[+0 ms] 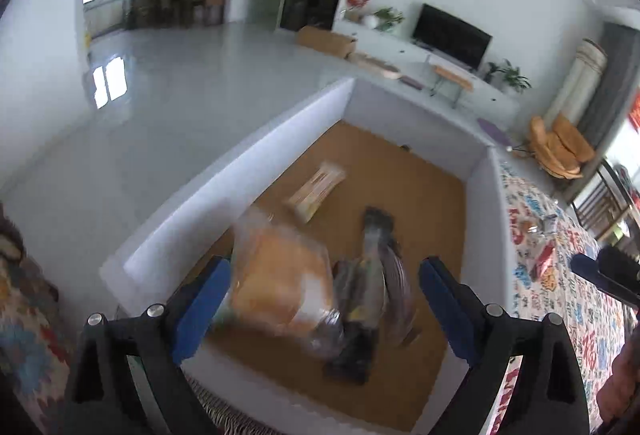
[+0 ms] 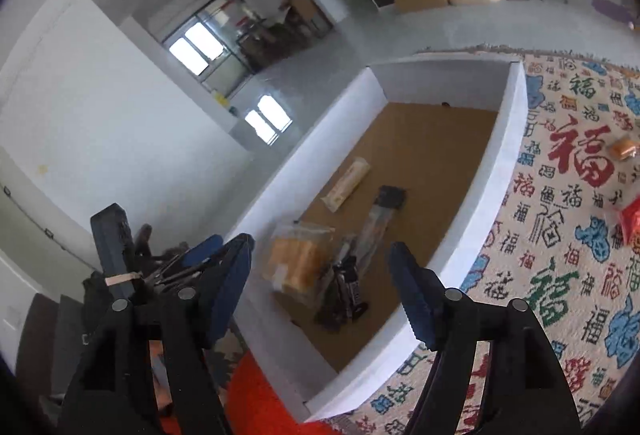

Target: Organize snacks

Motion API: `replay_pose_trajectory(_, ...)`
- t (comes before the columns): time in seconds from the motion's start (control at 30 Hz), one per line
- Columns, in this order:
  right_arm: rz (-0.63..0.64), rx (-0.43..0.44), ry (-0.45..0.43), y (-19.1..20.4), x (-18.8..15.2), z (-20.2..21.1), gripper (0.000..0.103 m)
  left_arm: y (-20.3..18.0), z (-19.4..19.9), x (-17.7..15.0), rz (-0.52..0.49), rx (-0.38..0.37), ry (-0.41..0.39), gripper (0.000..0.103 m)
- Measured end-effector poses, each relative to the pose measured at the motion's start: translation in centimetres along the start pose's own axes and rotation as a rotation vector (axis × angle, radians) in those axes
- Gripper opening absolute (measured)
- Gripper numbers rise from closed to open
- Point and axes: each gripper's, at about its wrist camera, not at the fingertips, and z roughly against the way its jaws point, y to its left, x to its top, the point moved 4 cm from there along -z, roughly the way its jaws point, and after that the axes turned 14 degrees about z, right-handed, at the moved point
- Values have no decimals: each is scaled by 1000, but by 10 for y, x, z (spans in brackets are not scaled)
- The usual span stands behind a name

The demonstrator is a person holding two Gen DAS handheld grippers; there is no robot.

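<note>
Left wrist view first: the left gripper [image 1: 324, 299] stands with its blue pads spread wide and nothing pinched between them. Below and between those pads, down in the white box [image 1: 240, 159], sits the clear bag of orange snacks [image 1: 280, 283], smeared by motion blur. It is closer to the left-hand pad than the right one, but whether it touches that pad cannot be told through the blur. Just beside it on the right lie the dark packets [image 1: 372, 299], one long one reaching away up the brown floor of the box. Further back, well clear of the pads, lies a pale long wrapper [image 1: 316, 191].

Over to the right wrist view, and it is sharper: the right gripper [image 2: 320, 291] is also spread apart and empty, hanging above the near end of the same white box [image 2: 508, 139]. The orange snack bag [image 2: 296, 263] lies flat on the box floor, nearer the left-hand pad; the dark packets [image 2: 352, 275] are almost dead centre between the pads, lower down. The pale wrapper [image 2: 348, 183] rests beyond them. Off to the right, on the patterned cloth [image 2: 560, 255] outside the box, an orange snack [image 2: 622, 149] and a red packet [image 2: 632, 223] wait at the frame's edge. At left the other gripper's blue pad [image 2: 204, 253] pokes in.
</note>
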Motion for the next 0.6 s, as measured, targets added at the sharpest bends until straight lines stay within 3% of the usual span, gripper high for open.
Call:
replay_pose_trajectory(0.1, 69, -181, 1, -40, -33, 17, 74, -3, -3, -18, 48, -51, 8, 94)
replay_pose_trajectory(0.17, 122, -364, 51, -82, -68, 33, 74, -18, -2, -30, 29, -80, 2, 94)
replay_pose_trajectory(0.27, 159, -604, 167, -152, -122, 62, 74, -64, 15, -47, -44, -172, 1, 94)
replay_pose_trajectory(0.37, 125, -784, 209, -220, -172, 116, 74, -124, 31, -69, -150, -278, 25, 95)
replay_pose_trajectory(0.5, 5, -936, 202, -280, -214, 188, 74, -207, 31, -113, -301, -411, 105, 102)
replay_pose_trajectory(0.6, -83, -965, 161, -295, -232, 219, 76, -248, 6, -153, -383, -439, 194, 103)
